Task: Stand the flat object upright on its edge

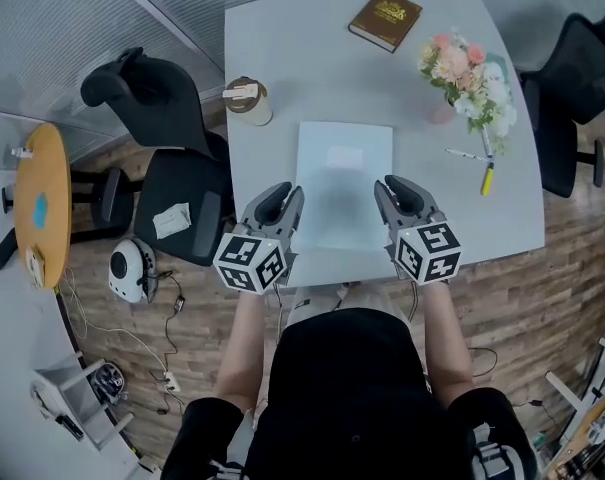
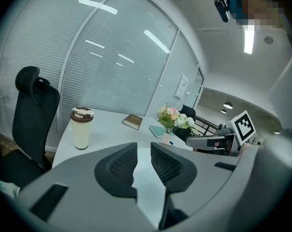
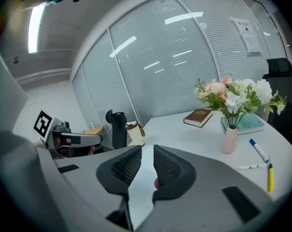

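Approach: left tool (image 1: 282,196) and right tool (image 1: 397,190), both released, at the flat board's (image 1: 344,183) near corners; next, probably pinch its side edges.

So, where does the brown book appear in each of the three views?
Head view: the brown book lies at the top, right of centre, up and to the left of the flowers.
Left gripper view: it is near the centre, just left of the flowers.
Right gripper view: it is right of centre, just left of the flowers.
Shared landmark: the flowers, seen in all three views.
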Demonstrator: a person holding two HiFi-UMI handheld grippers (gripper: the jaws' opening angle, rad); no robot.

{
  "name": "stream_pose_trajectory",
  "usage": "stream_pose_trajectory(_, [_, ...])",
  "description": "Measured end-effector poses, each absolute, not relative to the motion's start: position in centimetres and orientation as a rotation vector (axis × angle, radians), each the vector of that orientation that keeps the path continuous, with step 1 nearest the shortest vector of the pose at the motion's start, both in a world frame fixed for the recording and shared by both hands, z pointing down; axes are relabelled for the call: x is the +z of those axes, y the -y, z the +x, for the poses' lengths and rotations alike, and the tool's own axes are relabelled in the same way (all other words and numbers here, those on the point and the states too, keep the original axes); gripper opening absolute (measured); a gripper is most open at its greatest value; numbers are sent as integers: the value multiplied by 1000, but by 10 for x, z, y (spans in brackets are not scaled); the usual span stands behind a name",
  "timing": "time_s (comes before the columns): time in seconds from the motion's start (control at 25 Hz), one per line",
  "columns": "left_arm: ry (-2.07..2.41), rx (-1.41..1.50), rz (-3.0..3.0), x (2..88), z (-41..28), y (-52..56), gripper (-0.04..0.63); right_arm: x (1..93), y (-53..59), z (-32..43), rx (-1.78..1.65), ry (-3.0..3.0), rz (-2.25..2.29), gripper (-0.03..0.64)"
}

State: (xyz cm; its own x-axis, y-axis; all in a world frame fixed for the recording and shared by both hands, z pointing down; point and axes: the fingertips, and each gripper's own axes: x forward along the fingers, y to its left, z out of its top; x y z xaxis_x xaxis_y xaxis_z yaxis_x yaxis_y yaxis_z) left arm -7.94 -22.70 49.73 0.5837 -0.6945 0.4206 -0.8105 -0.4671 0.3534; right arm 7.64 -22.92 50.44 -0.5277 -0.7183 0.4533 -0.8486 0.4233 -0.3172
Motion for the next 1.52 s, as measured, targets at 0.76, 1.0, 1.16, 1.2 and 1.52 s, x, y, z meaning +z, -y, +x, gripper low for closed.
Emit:
stream_pose_trajectory(0.76, [1055, 374, 2165, 583, -84, 271, 138, 580, 255, 97, 958, 2216, 1468, 153])
stream_pose_trajectory(1.0, [1040, 418, 2132, 610, -90, 289, 158, 605, 262, 97, 1029, 2160, 1482, 179])
stream_pose_trajectory(1.16, [1032, 426, 2115, 622, -94, 301, 169, 620, 266, 100, 1065, 2116, 1493, 189])
stream_pose_trajectory(1.2, [1025, 430, 2113, 625, -93, 303, 175, 624, 267, 101, 1072, 2105, 1493, 193])
stream_pose_trajectory(1.52, [1006, 507, 2105, 655, -92, 324, 206, 648, 285, 107, 1138, 2070, 1517, 209])
